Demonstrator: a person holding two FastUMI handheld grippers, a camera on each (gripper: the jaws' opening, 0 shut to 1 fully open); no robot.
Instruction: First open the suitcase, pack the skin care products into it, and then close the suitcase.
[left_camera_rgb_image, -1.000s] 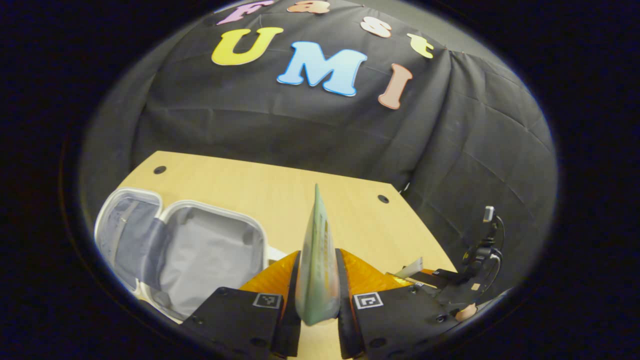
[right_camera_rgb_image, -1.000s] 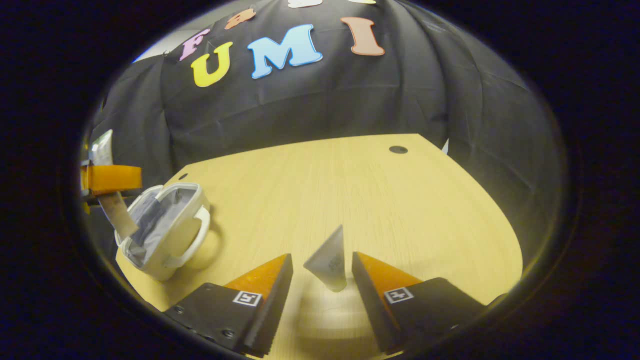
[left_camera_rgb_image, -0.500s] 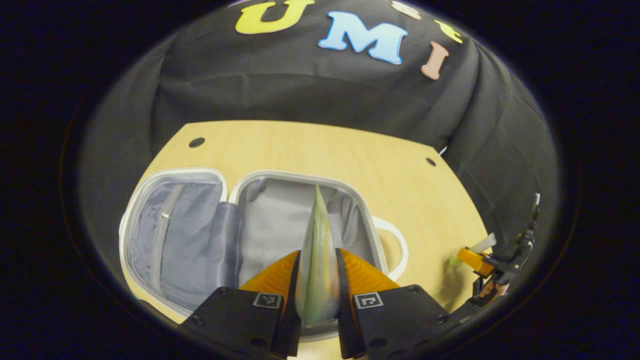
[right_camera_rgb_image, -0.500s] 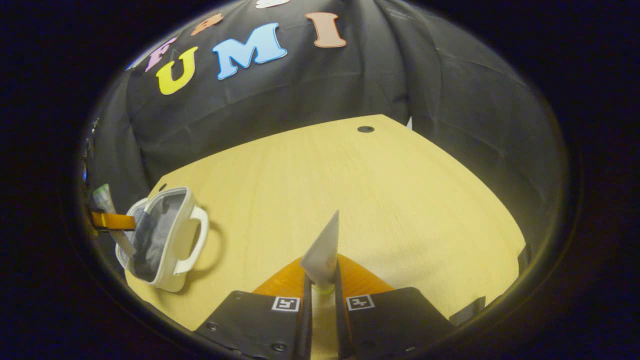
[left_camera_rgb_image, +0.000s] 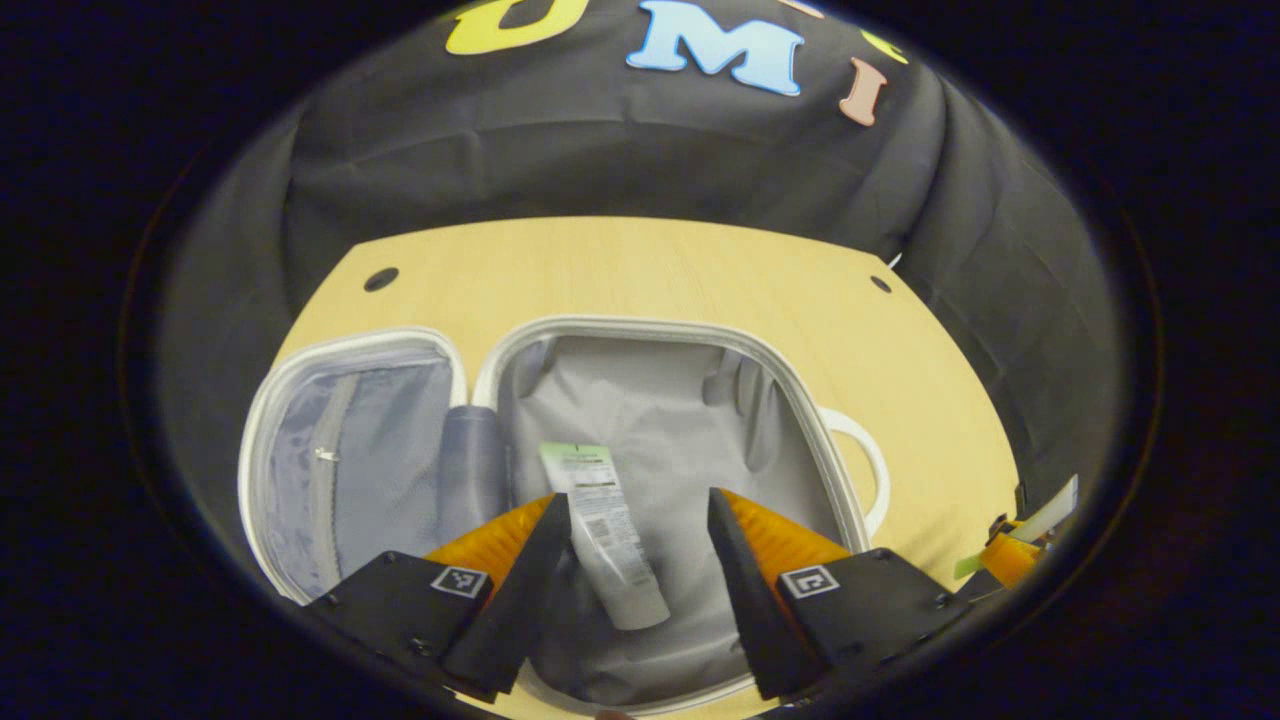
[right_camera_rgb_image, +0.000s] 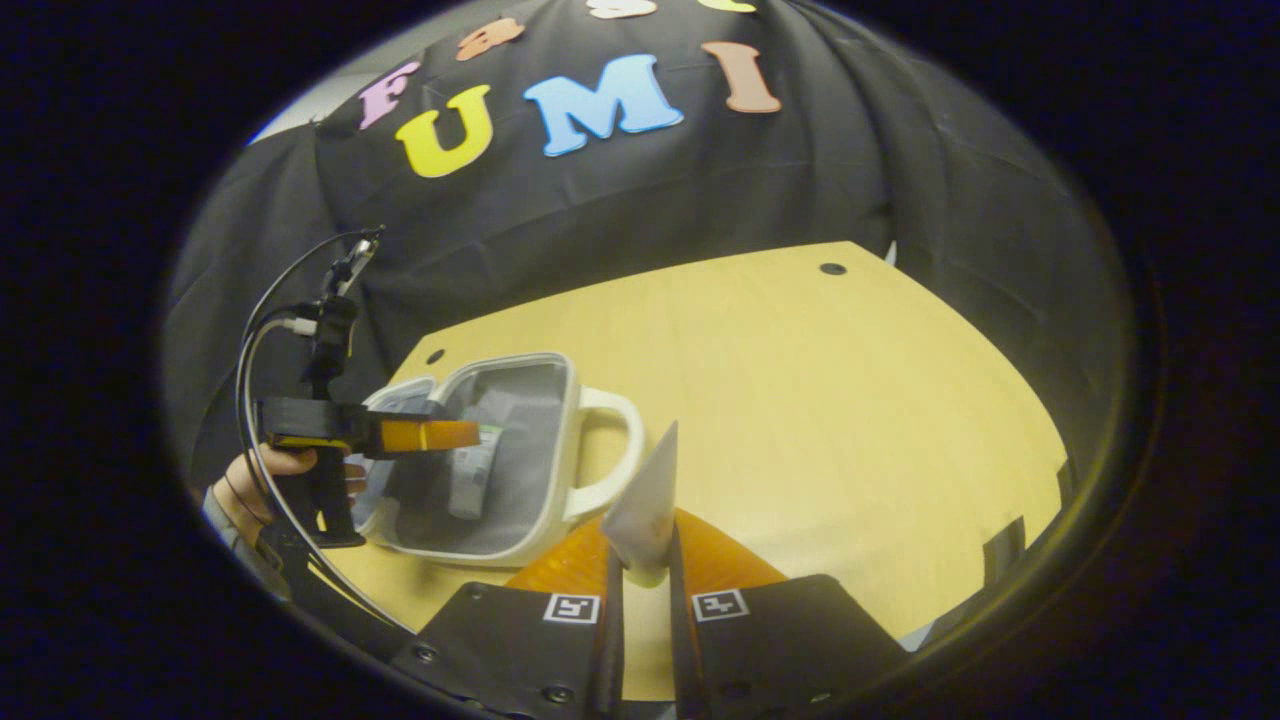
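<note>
Here the left gripper (left_camera_rgb_image: 635, 525) hangs wide open above a tube (left_camera_rgb_image: 603, 530) lying in the open suitcase (left_camera_rgb_image: 640, 330), while the right gripper (right_camera_rgb_image: 640, 590) pinches a grey tube (right_camera_rgb_image: 645, 500).

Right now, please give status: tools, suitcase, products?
Left tool open above open suitcase; green tube lies inside. Right tool shut on grey tube. Nothing blocks.

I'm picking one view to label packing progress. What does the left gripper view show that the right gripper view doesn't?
Left gripper view alone: the left gripper open right above the open suitcase, and the mesh pocket in its lid.

Right gripper view alone: a hand holding the left gripper, and the right gripper shut on a pale tube.

Both: the wooden table and a tube lying inside the suitcase.
</note>
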